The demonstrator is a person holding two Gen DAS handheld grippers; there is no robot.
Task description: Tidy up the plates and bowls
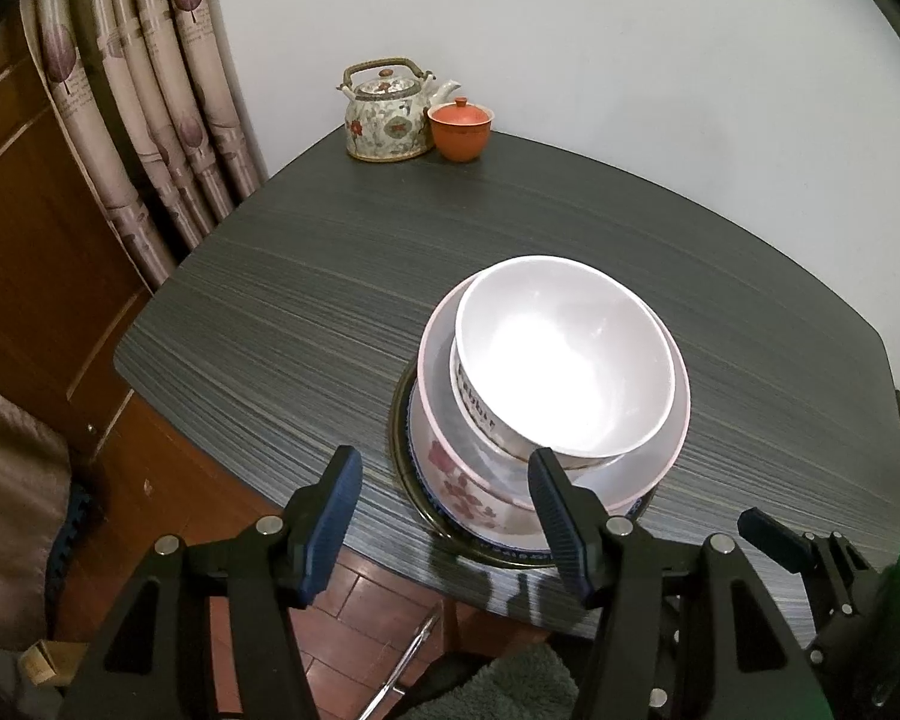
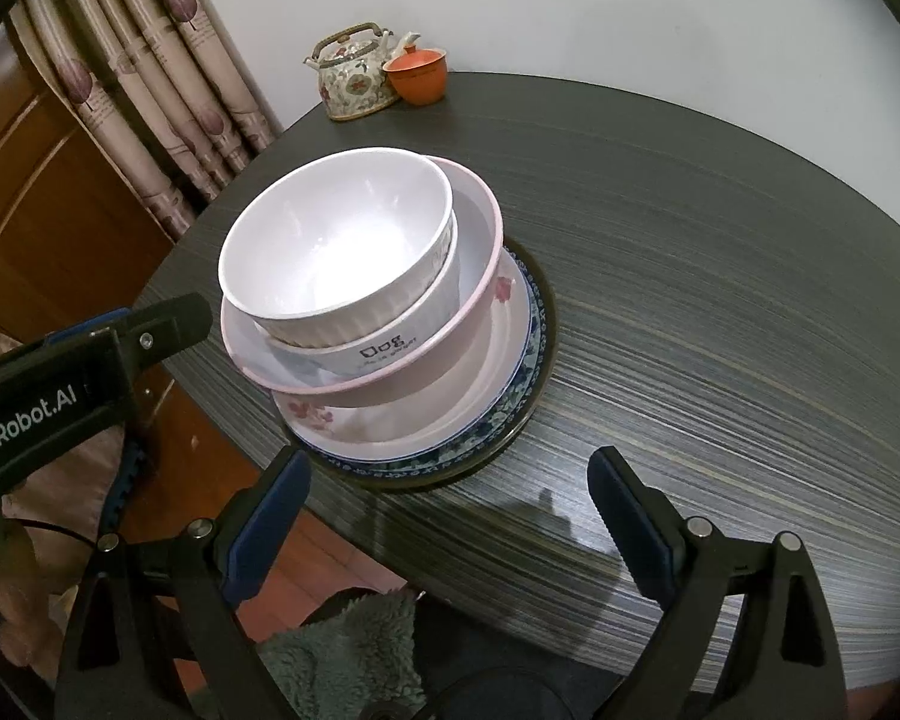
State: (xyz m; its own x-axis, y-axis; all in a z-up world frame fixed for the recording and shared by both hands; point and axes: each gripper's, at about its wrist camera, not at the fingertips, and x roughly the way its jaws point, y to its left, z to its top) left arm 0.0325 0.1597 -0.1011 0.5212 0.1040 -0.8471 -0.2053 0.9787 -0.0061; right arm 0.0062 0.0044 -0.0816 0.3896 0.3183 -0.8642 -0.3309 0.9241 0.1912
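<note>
A stack of dishes stands on the dark table (image 1: pixel 330 276) (image 2: pixel 720 240) near its front edge. On top is a white bowl (image 1: pixel 564 354) (image 2: pixel 336 240), nested in a lettered white bowl (image 2: pixel 390 348), inside a pink-rimmed bowl (image 1: pixel 648 456) (image 2: pixel 480 276), on a flowered plate (image 1: pixel 462 498) (image 2: pixel 426 414), a blue-patterned plate (image 2: pixel 510 402) and a dark plate under it. My left gripper (image 1: pixel 444 468) is open, its fingers just short of the stack with nothing between them. My right gripper (image 2: pixel 450 468) is open too, in front of the stack, holding nothing.
A floral teapot (image 1: pixel 387 114) (image 2: pixel 354 75) and an orange lidded cup (image 1: pixel 459 129) (image 2: pixel 417 78) stand at the table's far corner by the wall. Curtains (image 1: pixel 144 90) and a wooden door hang left. A grey fuzzy fabric (image 2: pixel 342 648) lies below the table edge.
</note>
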